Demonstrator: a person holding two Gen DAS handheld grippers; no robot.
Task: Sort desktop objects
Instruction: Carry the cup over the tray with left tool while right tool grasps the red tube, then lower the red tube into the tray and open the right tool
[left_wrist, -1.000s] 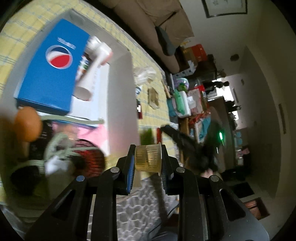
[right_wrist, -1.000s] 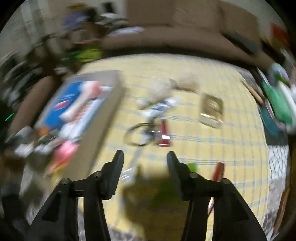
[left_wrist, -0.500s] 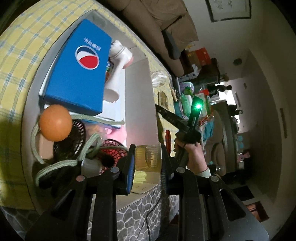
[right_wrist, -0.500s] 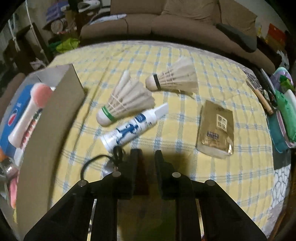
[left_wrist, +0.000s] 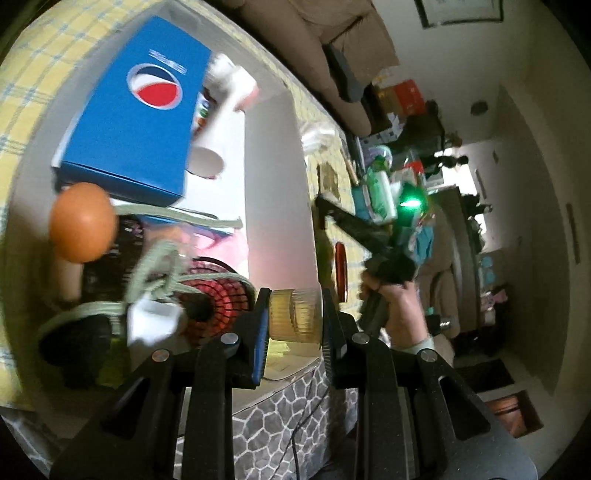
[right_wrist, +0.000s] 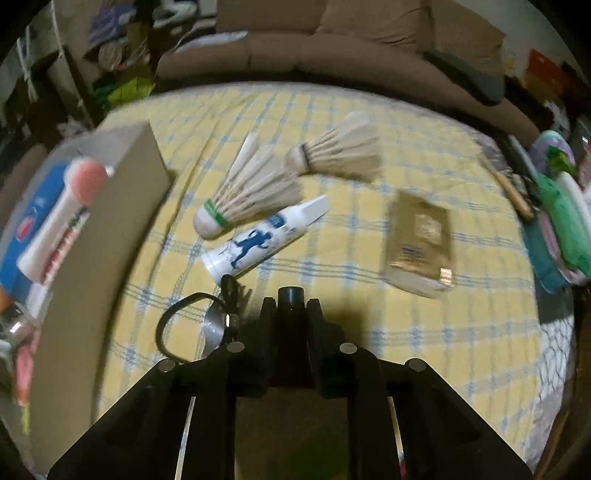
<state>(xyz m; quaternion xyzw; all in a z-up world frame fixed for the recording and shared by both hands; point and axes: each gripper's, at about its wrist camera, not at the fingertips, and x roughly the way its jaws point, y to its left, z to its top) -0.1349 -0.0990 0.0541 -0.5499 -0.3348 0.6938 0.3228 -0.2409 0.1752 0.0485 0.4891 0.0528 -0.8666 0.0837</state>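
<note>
Box (right_wrist: 107, 236): at your left on the surface (right_wrist: 369, 295).
Tube (right_wrist: 264, 240): right of box.
Shuttlecocks (right_wrist: 255, 188): behind tube.
Packet (right_wrist: 421, 240): right of tube.

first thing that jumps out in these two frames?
The blue Pepsi box inside the open storage box, with an orange ball just below it in the picture. On the yellow checked cloth, two feather shuttlecocks lie above a white tube. The left gripper clamps a ribbed amber jar; the right gripper pinches a small dark object.
</note>
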